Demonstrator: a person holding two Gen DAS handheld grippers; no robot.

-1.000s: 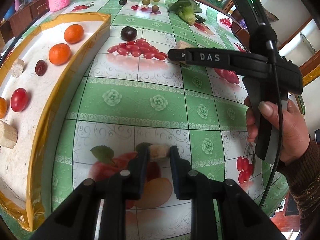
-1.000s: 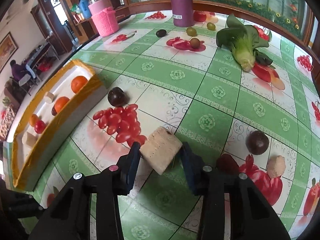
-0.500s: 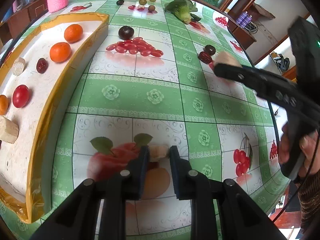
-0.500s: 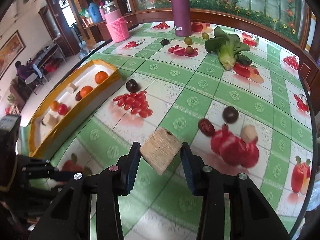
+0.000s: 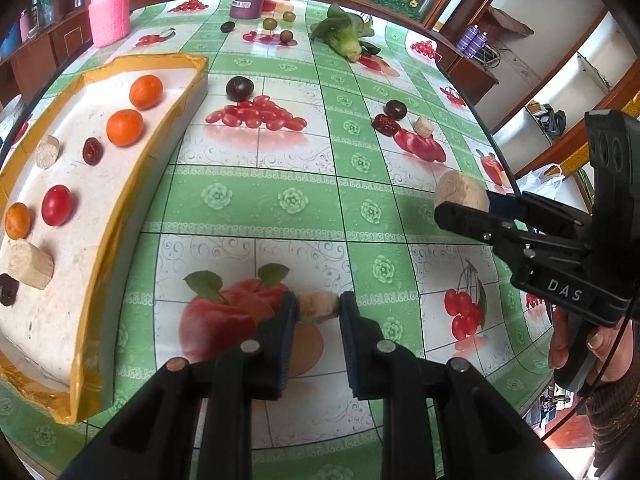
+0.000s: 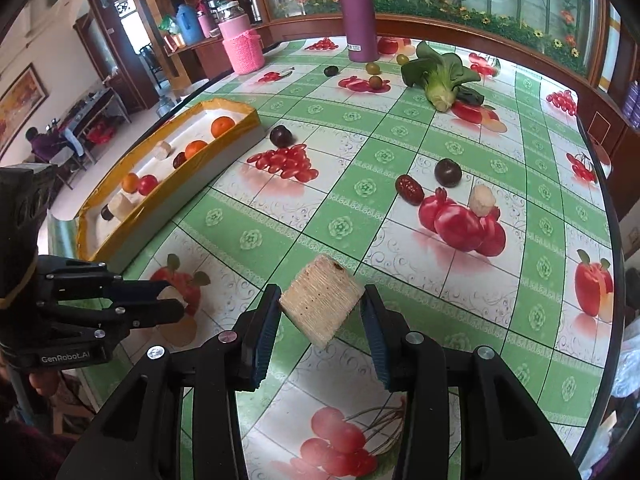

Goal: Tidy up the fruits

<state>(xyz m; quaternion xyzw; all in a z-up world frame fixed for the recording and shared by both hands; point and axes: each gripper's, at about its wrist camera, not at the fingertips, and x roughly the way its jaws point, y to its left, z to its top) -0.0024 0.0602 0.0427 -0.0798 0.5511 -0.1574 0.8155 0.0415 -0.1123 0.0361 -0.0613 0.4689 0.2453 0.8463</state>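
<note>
My left gripper (image 5: 319, 309) is shut on a small beige fruit chunk (image 5: 318, 307), held above the tablecloth near the table's front edge. My right gripper (image 6: 320, 312) is shut on a larger beige ridged chunk (image 6: 322, 305); it also shows in the left wrist view (image 5: 460, 194) at the right. A yellow-rimmed white tray (image 5: 120, 216) at the left holds two oranges (image 5: 125, 127), a red tomato (image 5: 57, 205), dates and beige chunks. On the cloth lie a dark plum (image 5: 239, 88), another plum (image 6: 448, 172), a red date (image 6: 409, 194) and a beige chunk (image 6: 482, 200).
A purple bottle (image 6: 358, 12), a pink knitted jar (image 6: 242, 50), a leafy green vegetable (image 6: 440, 76) and small olives (image 6: 373, 68) stand at the far end. The tablecloth carries printed fruit pictures. The table's edge runs along the right.
My right gripper has drawn back toward the near right with its chunk, away from the plum and date. My left gripper keeps its chunk and has lifted and pulled back slightly.
</note>
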